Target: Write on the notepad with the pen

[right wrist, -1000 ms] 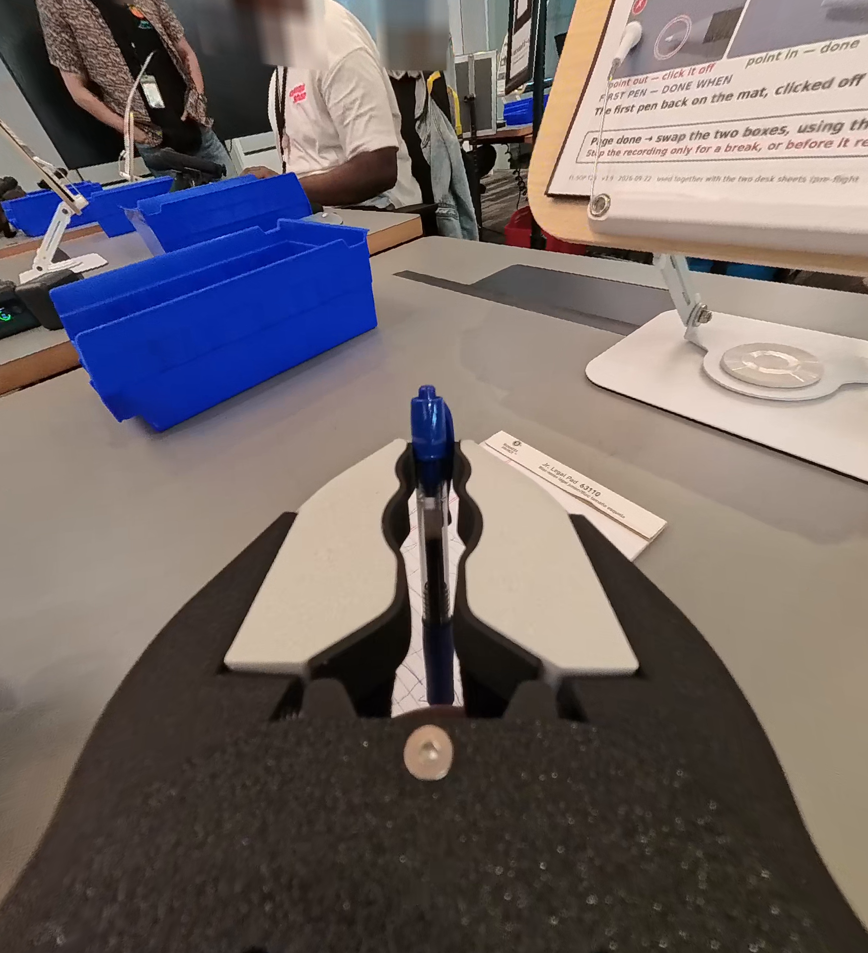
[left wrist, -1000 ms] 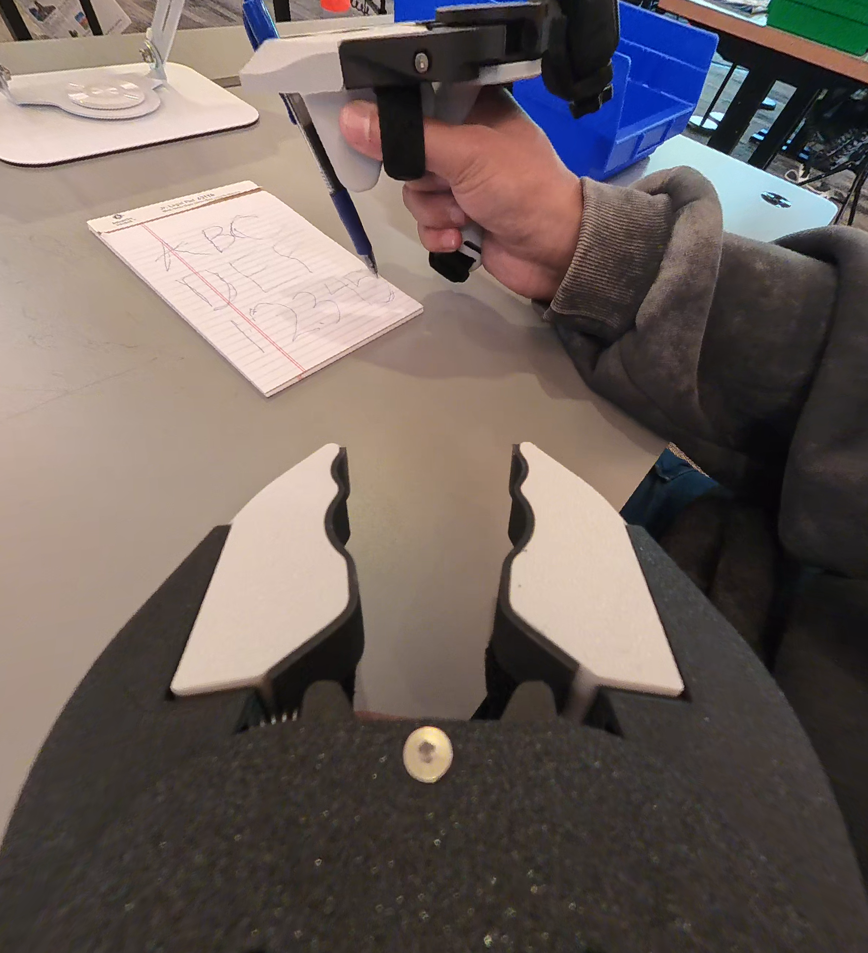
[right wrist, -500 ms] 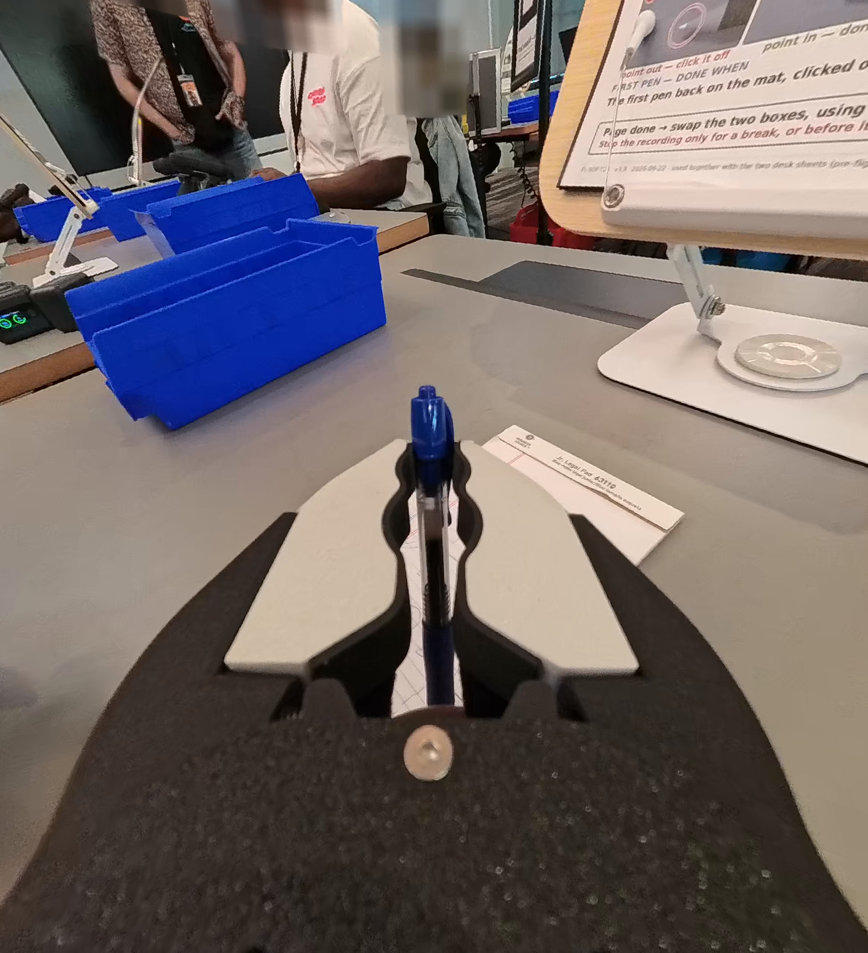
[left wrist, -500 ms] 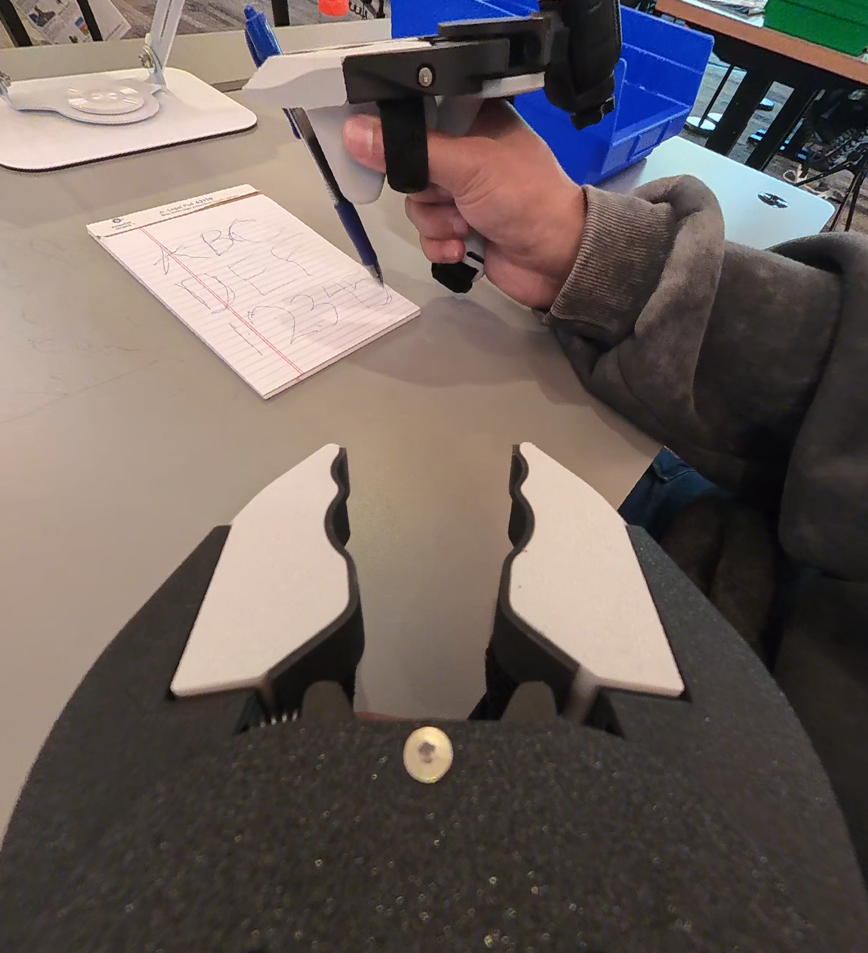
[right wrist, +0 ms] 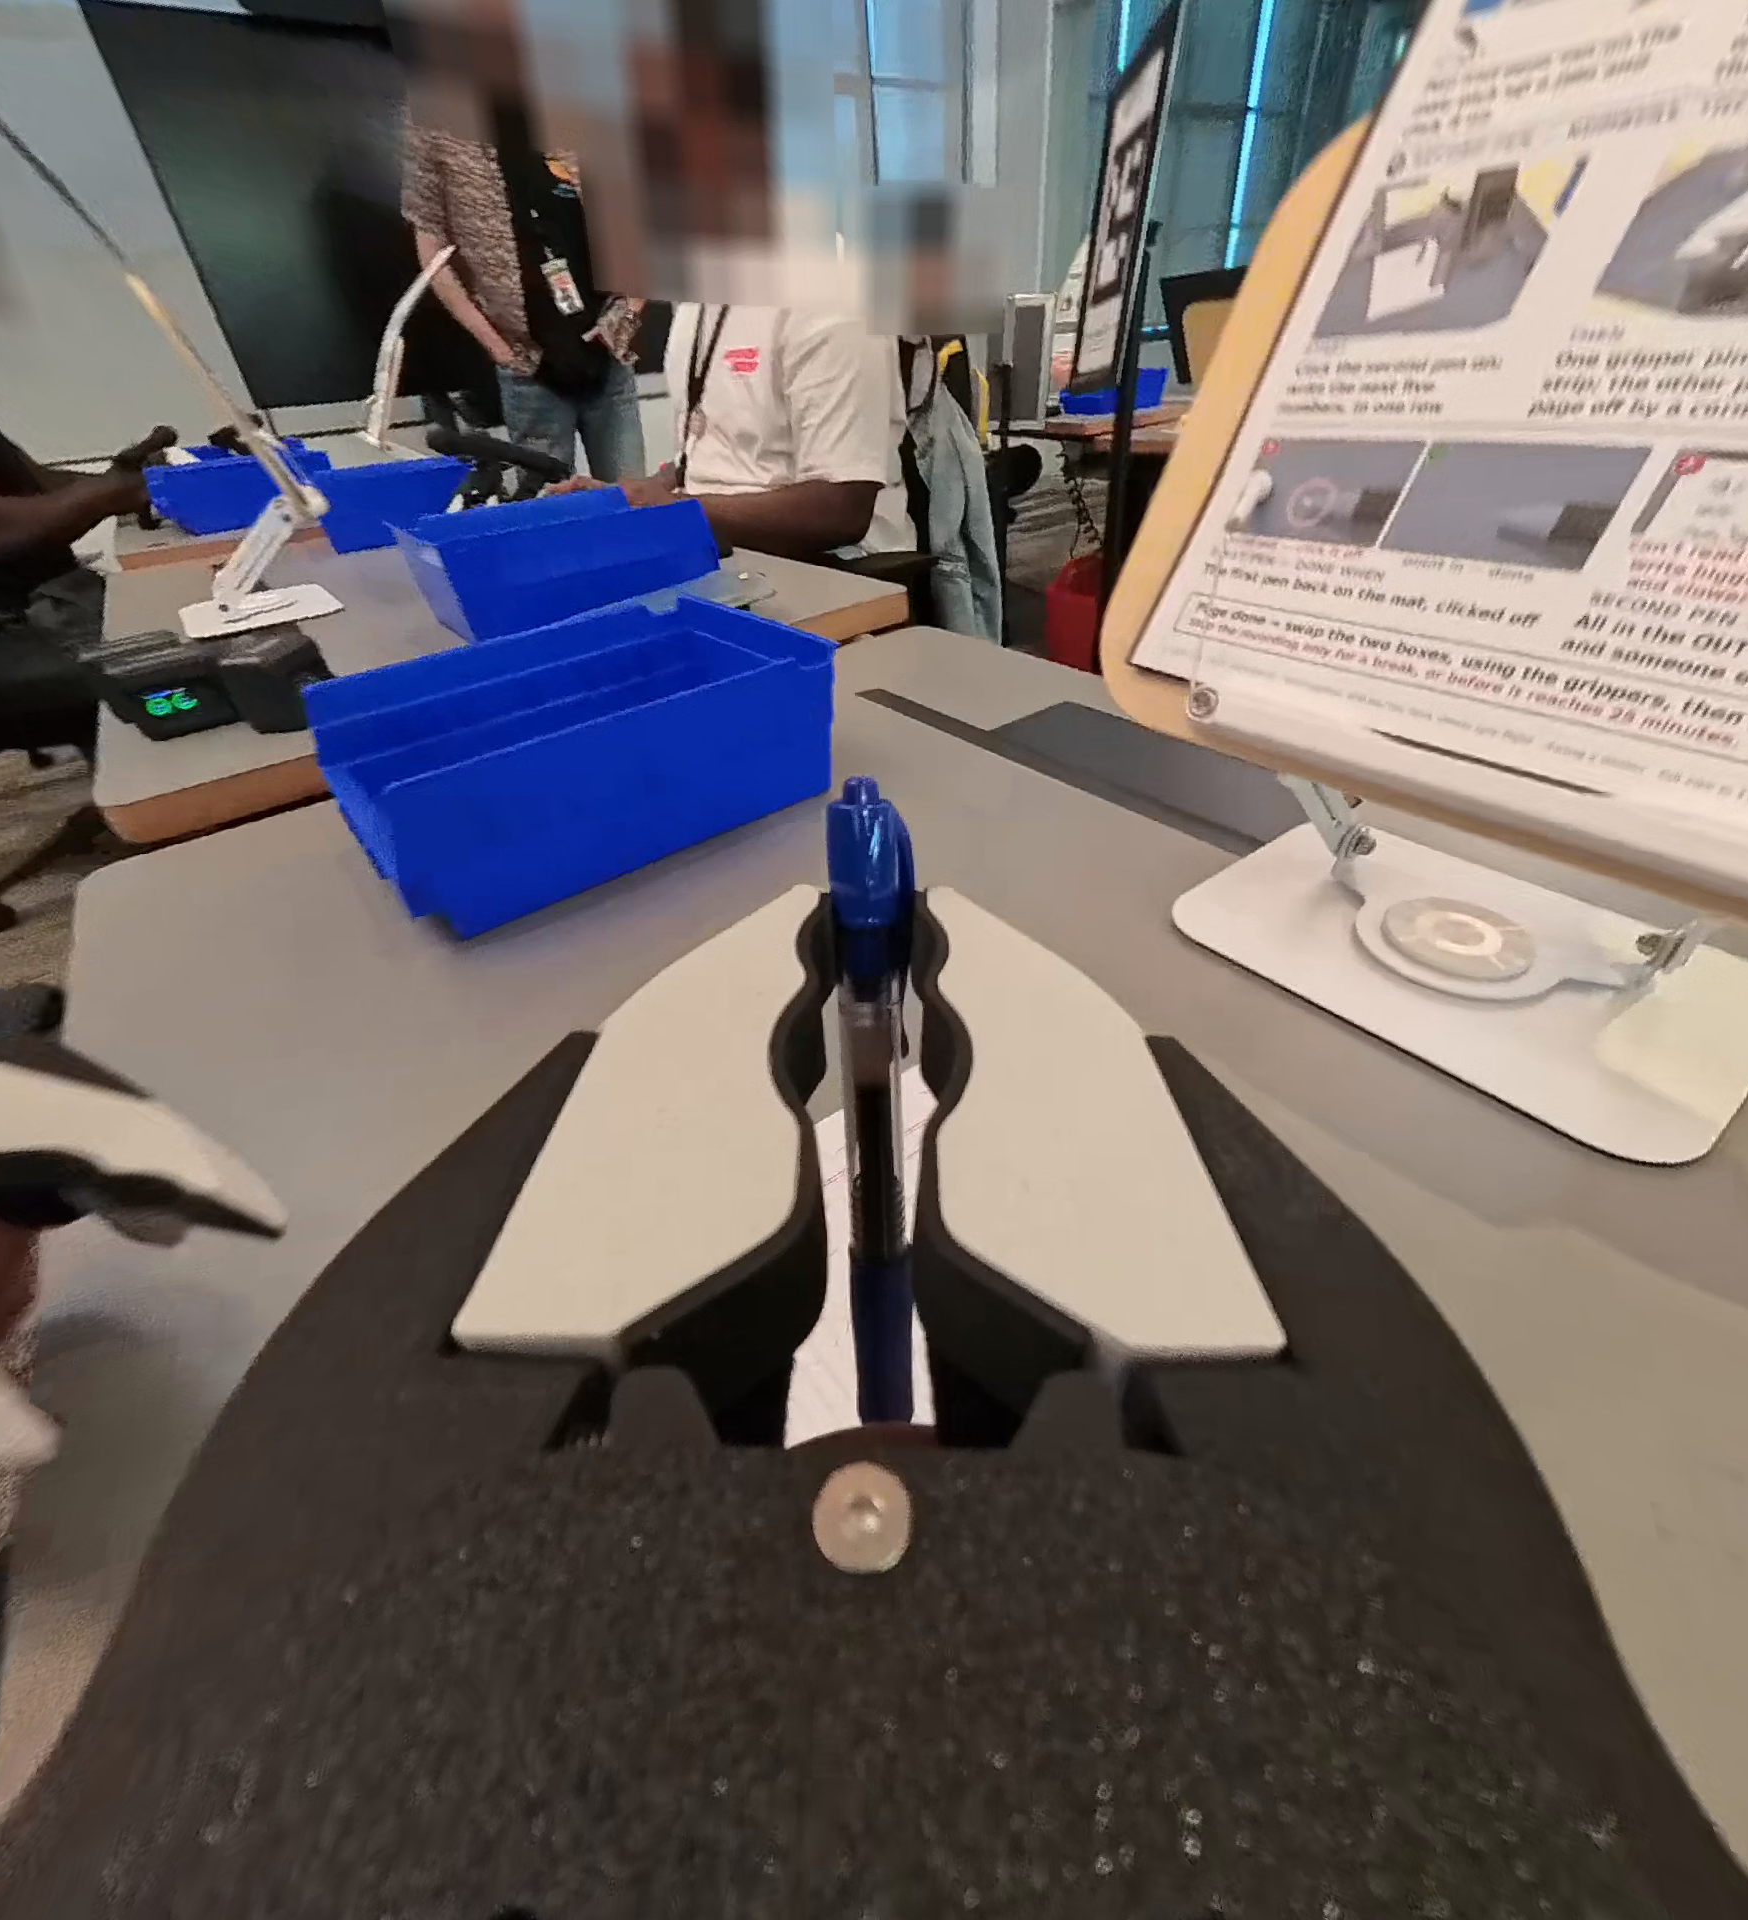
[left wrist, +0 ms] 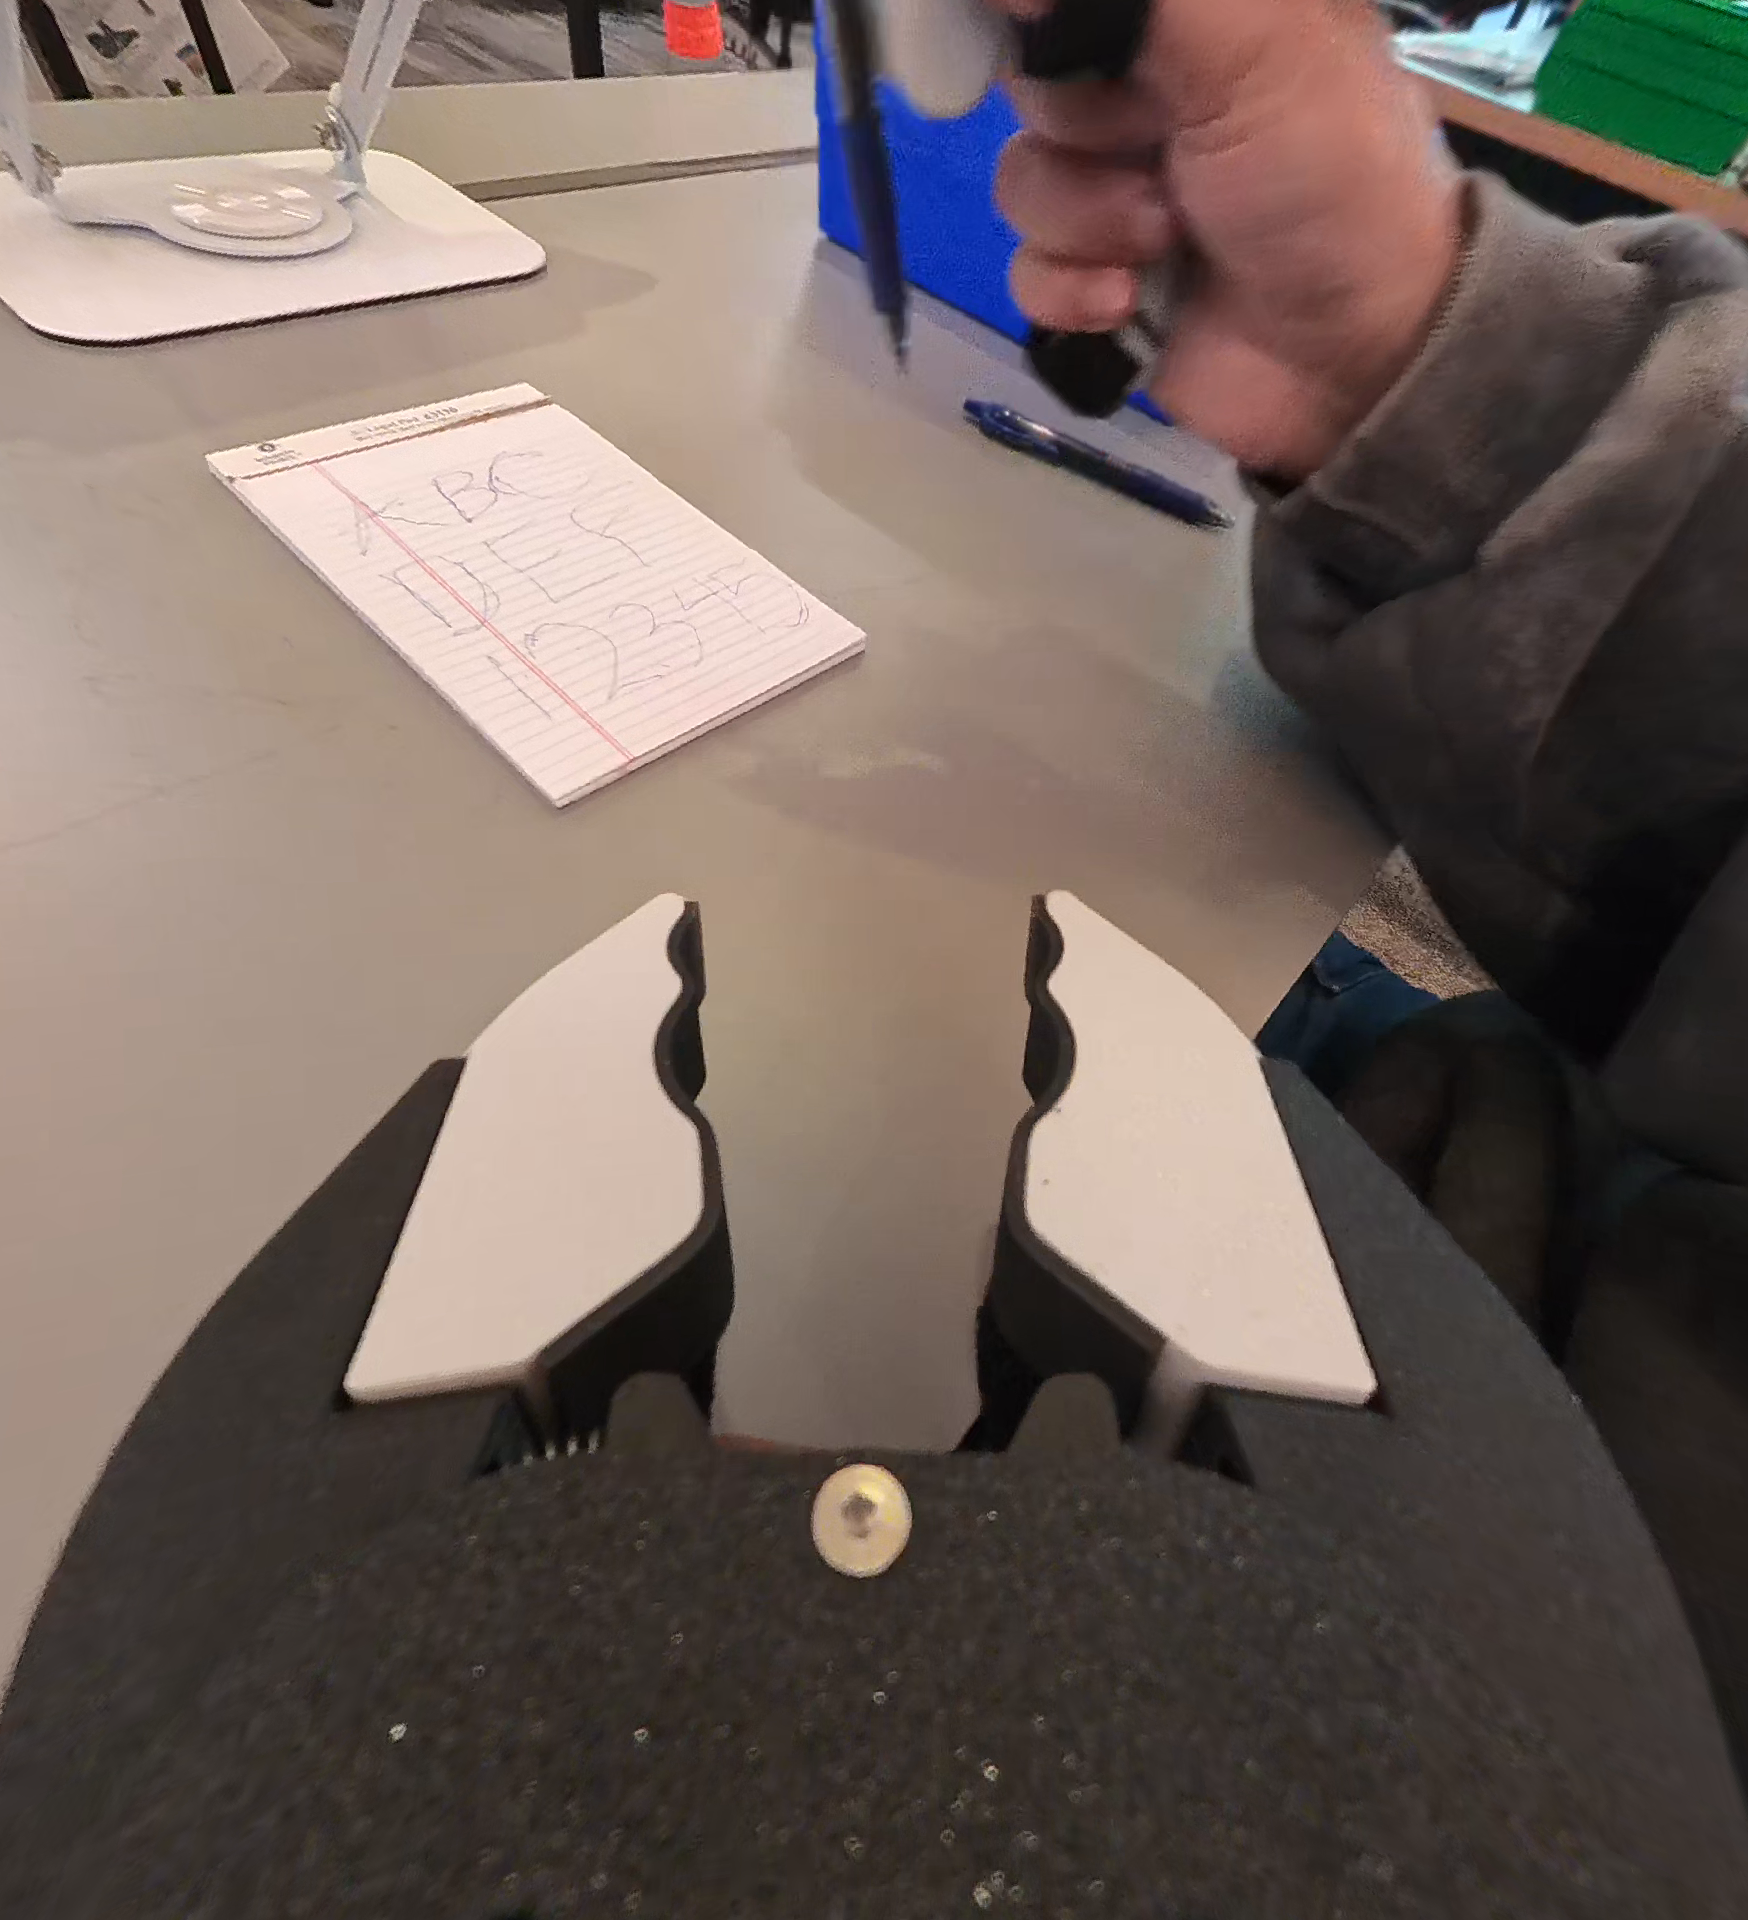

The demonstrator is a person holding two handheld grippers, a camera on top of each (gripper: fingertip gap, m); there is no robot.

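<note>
A white lined notepad (left wrist: pixel 537 582) with blue handwriting lies on the grey table (left wrist: pixel 174 831). My right gripper (right wrist: pixel 868 904) is shut on a blue pen (right wrist: pixel 870 1060), held upright between its fingers. In the left wrist view that pen (left wrist: pixel 875 197) hangs tip down, lifted above the table to the right of the pad. A sliver of the pad (right wrist: pixel 849 1153) shows under the pen in the right wrist view. My left gripper (left wrist: pixel 865 914) is open and empty, low over the table in front of the pad.
A second blue pen (left wrist: pixel 1088 462) lies on the table right of the pad. A blue bin (right wrist: pixel 579 758) stands behind. A white stand base (left wrist: pixel 226 239) holds an instruction board (right wrist: pixel 1535 416) at the back. A grey sleeve (left wrist: pixel 1535 582) crosses the right side. People sit at another table.
The right gripper has lifted the pen off the pad's right edge and moved up and to the right. The second pen on the table has come into sight. The left gripper stayed open.
</note>
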